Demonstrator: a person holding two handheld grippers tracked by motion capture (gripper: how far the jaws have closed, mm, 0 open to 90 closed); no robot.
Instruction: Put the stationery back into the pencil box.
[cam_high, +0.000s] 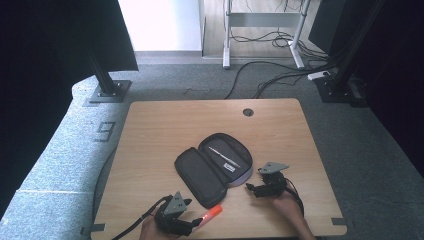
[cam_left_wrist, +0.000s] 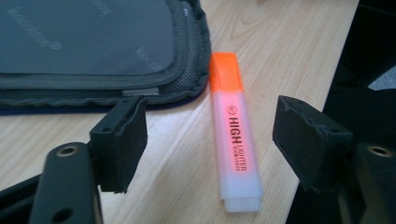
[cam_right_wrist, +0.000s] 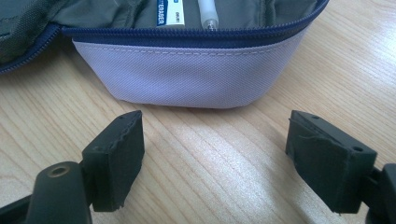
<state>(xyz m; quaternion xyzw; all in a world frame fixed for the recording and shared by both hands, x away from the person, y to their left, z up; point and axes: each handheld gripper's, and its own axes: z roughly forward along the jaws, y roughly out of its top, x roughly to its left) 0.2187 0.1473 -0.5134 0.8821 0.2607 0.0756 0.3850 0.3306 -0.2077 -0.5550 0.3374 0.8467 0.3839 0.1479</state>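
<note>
One light wooden table (cam_high: 165, 130) carries one open dark grey zip-up fabric pencil case (cam_high: 197, 172) at its middle. Two black handheld grippers sit at the near edge. The left gripper (cam_left_wrist: 210, 140) has its jaws spread either side of one orange plastic highlighter (cam_left_wrist: 232, 140), untouched, lying just beside the case. The right gripper (cam_right_wrist: 215, 154) stands spread and empty before the case's end. Inside lie one white pen (cam_high: 222, 156) and one eraser (cam_right_wrist: 167, 11).

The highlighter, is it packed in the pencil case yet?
Not yet. Done: the pencil case lies open with a pen and eraser inside. In hand: the left claw straddles the orange highlighter without gripping it. Left: grip it, put it in.
</note>
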